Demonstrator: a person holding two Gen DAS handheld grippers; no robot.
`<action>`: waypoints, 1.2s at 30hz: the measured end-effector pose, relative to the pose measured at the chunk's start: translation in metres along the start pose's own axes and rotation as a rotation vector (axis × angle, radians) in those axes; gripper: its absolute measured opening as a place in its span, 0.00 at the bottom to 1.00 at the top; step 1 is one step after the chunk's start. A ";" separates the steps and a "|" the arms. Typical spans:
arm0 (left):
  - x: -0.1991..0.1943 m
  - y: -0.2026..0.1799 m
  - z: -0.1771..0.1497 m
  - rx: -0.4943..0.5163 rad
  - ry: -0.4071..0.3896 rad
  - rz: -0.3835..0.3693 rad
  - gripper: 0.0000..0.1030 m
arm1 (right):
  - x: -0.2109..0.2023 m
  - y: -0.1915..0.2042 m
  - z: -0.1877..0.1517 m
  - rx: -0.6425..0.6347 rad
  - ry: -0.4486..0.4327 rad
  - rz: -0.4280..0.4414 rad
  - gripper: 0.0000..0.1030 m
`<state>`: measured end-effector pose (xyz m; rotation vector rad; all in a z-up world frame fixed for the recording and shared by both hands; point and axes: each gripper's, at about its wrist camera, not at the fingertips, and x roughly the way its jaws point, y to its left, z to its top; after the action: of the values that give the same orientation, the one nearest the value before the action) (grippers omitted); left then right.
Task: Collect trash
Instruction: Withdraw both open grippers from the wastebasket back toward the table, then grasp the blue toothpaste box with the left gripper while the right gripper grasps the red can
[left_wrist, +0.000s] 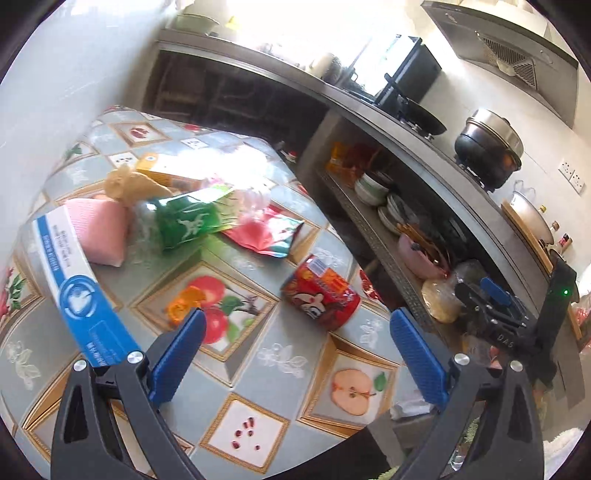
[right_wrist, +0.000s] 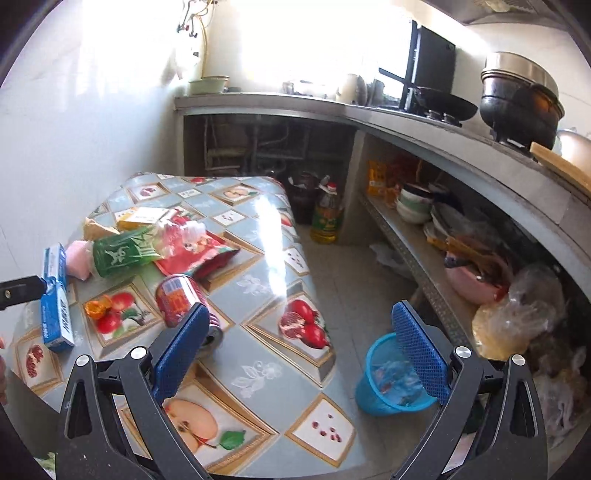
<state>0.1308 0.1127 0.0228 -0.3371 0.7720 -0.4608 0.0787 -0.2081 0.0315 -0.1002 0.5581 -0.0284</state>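
Both jaws are spread wide and nothing is held. The red printed drink can (left_wrist: 320, 291) lies on its side on the fruit-patterned tablecloth (left_wrist: 258, 369), just ahead of the left gripper (left_wrist: 295, 354). In the right wrist view it sits partly behind the left finger of the right gripper (right_wrist: 301, 350), its long axis slanting across both; the left gripper is judged better lined up.

The right gripper (right_wrist: 301, 347) is hanging over the table (right_wrist: 258, 354) with its blue pads (right_wrist: 421, 354) spread wide and nothing between them. A red can (right_wrist: 181, 299) is lying on its side on the fruit-patterned cloth, partly hidden behind the left pad. Beyond it, a green packet (right_wrist: 122, 254), a red pouch (right_wrist: 199, 258), a pink bundle (right_wrist: 81, 262), a yellow box (right_wrist: 144, 216) and crumpled clear plastic (right_wrist: 181, 232) are lying clustered together. A blue box (right_wrist: 55, 299) is sitting near the left edge. A blue bin (right_wrist: 376, 387) is standing on the floor just beside the table, with scraps inside.
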 end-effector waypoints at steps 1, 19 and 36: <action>-0.005 0.005 -0.003 0.001 -0.021 0.018 0.95 | 0.000 0.002 0.002 0.017 -0.011 0.042 0.92; -0.033 0.073 -0.026 0.028 -0.139 0.191 0.95 | 0.040 0.042 0.006 0.133 0.049 0.293 0.92; 0.029 0.131 -0.010 -0.188 -0.022 0.356 0.87 | 0.056 0.059 0.004 0.066 0.133 0.320 0.92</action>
<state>0.1772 0.2076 -0.0602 -0.3691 0.8354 -0.0492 0.1281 -0.1519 -0.0011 0.0567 0.6998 0.2590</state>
